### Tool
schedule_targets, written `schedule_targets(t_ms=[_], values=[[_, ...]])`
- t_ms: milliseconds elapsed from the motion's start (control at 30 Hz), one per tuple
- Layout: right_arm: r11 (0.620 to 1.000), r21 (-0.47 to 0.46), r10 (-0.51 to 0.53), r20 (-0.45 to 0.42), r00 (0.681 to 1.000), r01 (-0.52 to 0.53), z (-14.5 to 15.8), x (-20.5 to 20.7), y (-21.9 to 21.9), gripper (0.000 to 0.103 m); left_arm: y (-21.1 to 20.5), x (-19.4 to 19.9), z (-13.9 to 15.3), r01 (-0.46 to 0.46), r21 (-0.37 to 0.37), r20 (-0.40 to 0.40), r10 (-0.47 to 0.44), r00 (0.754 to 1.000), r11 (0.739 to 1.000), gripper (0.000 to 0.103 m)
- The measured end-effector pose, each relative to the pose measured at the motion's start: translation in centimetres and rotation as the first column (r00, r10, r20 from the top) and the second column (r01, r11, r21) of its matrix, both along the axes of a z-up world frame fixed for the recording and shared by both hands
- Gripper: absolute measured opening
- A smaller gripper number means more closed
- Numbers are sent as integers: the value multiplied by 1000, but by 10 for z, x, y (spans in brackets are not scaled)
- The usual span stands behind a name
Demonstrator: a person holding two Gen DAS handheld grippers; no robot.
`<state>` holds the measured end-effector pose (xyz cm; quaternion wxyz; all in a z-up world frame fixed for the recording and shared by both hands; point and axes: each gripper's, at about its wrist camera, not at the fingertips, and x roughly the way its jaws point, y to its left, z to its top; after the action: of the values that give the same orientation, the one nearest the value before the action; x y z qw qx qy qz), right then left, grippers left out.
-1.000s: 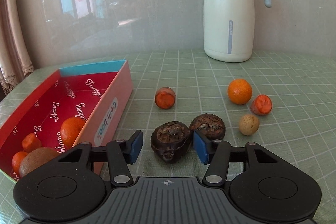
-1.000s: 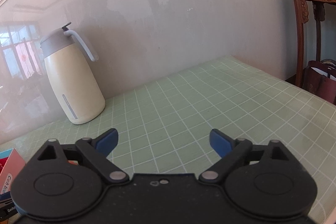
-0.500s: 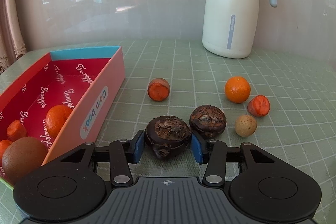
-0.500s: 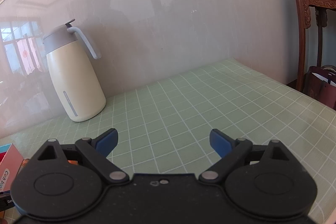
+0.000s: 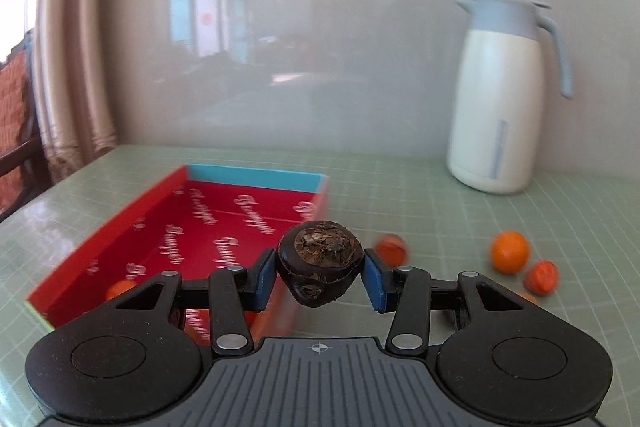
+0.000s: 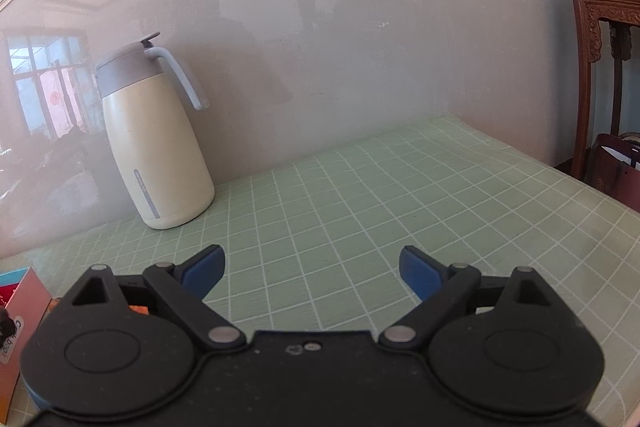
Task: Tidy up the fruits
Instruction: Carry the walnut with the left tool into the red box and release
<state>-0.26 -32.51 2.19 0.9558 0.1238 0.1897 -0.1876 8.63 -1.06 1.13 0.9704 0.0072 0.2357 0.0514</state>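
Observation:
My left gripper (image 5: 319,273) is shut on a dark brown round fruit (image 5: 320,261) and holds it in the air above the right wall of the red box (image 5: 192,219). An orange fruit (image 5: 120,289) shows inside the box, partly hidden by the gripper. On the table to the right lie a small orange-red fruit (image 5: 391,249), an orange (image 5: 510,257) and another orange-red fruit (image 5: 541,277). My right gripper (image 6: 312,273) is open and empty above bare green tablecloth. The box corner (image 6: 20,291) shows at the far left of the right wrist view.
A cream thermos jug (image 5: 500,95) with a grey lid stands at the back right by the wall; it also shows in the right wrist view (image 6: 156,143). A carved wooden stand (image 6: 600,67) is beyond the table's right edge. Curtains (image 5: 60,67) hang at the left.
My left gripper closed on the dark fruit, lifted it off the table and swung left toward the box. The second dark fruit is out of view. The right gripper stayed nearly still.

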Motion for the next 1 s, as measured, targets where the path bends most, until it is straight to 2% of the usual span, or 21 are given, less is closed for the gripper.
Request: schedule_targets(t_ms=[167, 367, 467, 767, 867, 900, 1000], values=[[1000, -5, 13, -6, 1000, -13, 0, 4, 8, 94, 37, 7, 1, -102, -43, -28, 101, 994, 994, 46], [1000, -23, 15, -10, 1000, -16, 0, 7, 16, 94, 67, 15, -6, -184, -58, -81, 179, 980, 981, 46], [999, -37, 14, -13, 1000, -14, 0, 9, 21, 94, 79, 20, -11, -214, -78, -122, 204, 971, 974, 46], [997, -63, 32, -21, 999, -33, 1, 13, 34, 94, 99, 26, -17, -282, -93, -169, 264, 950, 955, 46], [998, -64, 27, -22, 999, -29, 1, 13, 34, 94, 99, 24, -15, -283, -87, -157, 268, 951, 955, 46], [997, -66, 26, -23, 999, -27, 0, 14, 34, 94, 99, 23, -14, -284, -83, -153, 269, 951, 955, 50], [998, -64, 23, -26, 999, -25, -1, 13, 34, 94, 99, 17, -8, -318, -65, -115, 309, 944, 946, 76]])
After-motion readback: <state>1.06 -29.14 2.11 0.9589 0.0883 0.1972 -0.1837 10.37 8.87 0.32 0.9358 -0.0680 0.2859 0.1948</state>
